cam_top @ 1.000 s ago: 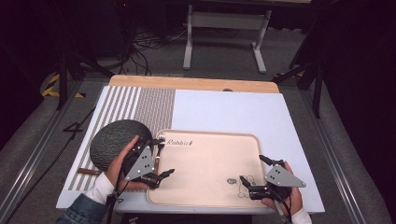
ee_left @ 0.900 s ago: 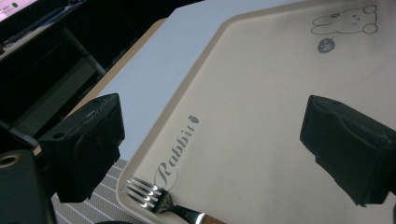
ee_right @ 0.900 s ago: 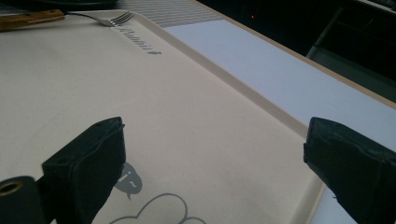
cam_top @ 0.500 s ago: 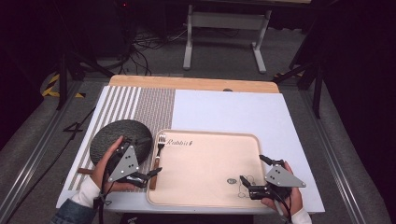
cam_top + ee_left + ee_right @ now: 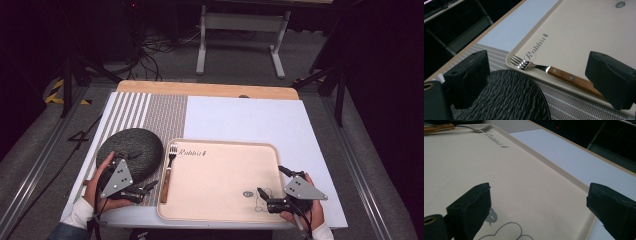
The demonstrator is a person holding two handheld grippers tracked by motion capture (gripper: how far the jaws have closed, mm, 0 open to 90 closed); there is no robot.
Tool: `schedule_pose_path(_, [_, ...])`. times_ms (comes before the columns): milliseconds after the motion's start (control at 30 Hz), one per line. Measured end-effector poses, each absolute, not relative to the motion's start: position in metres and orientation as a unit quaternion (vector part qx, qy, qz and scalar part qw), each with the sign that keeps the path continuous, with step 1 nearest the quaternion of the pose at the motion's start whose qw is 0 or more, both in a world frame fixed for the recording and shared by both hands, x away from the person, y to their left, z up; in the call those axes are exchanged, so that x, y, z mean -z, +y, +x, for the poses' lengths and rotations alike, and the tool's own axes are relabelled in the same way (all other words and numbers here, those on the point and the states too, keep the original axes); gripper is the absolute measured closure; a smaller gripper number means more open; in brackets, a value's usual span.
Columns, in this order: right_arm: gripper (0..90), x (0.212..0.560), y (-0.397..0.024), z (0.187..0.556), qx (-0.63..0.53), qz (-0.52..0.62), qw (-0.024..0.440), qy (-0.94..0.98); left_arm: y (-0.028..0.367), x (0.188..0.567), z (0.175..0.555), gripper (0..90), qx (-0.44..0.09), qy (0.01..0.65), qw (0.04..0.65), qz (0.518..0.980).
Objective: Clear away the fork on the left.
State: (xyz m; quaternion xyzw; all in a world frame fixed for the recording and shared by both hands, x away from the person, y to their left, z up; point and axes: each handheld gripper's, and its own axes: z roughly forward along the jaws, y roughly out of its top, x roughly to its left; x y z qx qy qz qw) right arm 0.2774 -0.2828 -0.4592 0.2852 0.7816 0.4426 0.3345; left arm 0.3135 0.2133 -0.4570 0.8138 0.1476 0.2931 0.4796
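Observation:
A fork point(image 5: 167, 173) with a wooden handle lies along the left rim of the beige tray point(image 5: 225, 150), tines pointing away from me. My left gripper point(image 5: 149, 189) stands open just left of the fork's handle, over the striped mat, with nothing in it. In the left gripper view the fork point(image 5: 554, 72) lies ahead between the wide-apart jaws, with the tray point(image 5: 586, 37) behind it. My right gripper point(image 5: 265, 200) is open over the tray's near right corner, holding nothing. The right gripper view shows the tray point(image 5: 524, 170) floor and the fork point(image 5: 474, 128) far off.
A dark round woven mat point(image 5: 132, 149) lies left of the tray, partly under my left hand, on a grey striped placemat point(image 5: 165, 115). A white sheet point(image 5: 250, 120) covers the table beyond the tray. Table legs and cables stand on the floor behind.
My left gripper has drawn back to the left and toward me, away from the tray's edge. The fork stays on the rim. The right gripper has not moved.

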Motion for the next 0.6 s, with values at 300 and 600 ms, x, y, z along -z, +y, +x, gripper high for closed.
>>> schedule_pose_path(300, [6.4,0.46,-0.283,0.277,-0.441,0.286,0.337,0.781,0.228,0.47,0.308,5.2,-0.285,0.182,0.482,0.808])
schedule_pose_path(600, [6.4,0.46,-0.284,0.277,-0.443,0.29,0.339,0.778,0.228,0.475,0.309,4.9,-0.273,0.188,0.484,0.81])
